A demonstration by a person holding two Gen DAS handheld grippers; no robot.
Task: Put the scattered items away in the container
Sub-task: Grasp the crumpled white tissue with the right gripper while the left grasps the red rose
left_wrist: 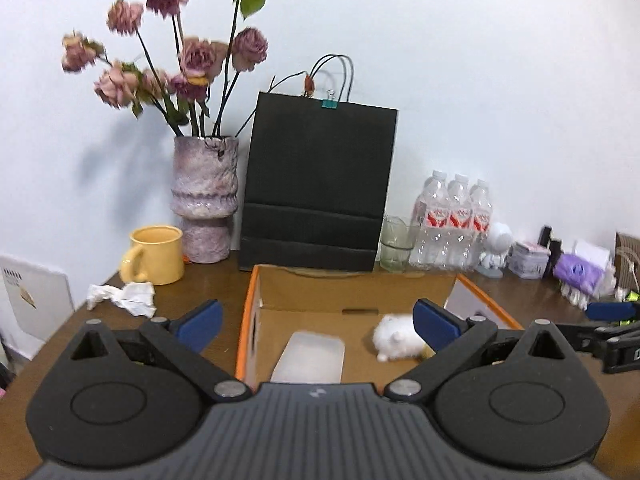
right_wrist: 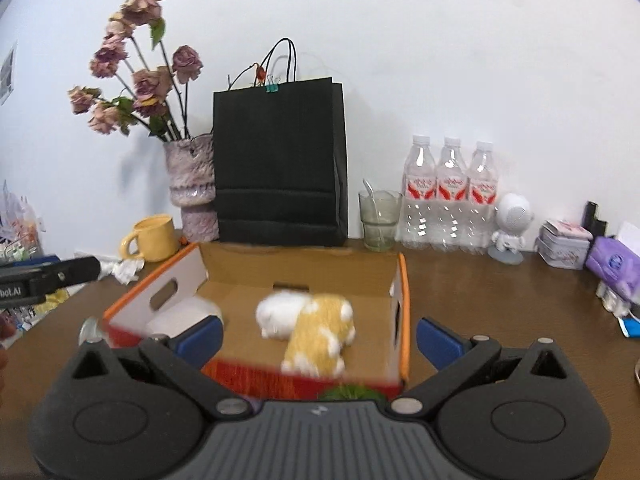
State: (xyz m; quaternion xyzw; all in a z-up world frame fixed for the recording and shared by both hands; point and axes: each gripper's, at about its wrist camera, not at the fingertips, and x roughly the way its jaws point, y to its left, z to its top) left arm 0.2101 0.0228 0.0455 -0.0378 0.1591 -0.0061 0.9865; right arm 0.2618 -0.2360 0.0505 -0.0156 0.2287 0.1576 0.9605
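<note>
I found the left gripper [left_wrist: 316,324] spread wide with nothing between its pads, and the right gripper [right_wrist: 318,336] likewise gaping and empty. Both hung over the near edge of the cardboard box [right_wrist: 404,280]. Inside lay a white plush toy [right_wrist: 276,314] touching a yellow plush toy [right_wrist: 320,340], with a translucent white block [left_wrist: 310,356] nearby. A crumpled tissue [left_wrist: 124,298] lay outside on the table [right_wrist: 480,300], beside the yellow mug [left_wrist: 156,256]
</note>
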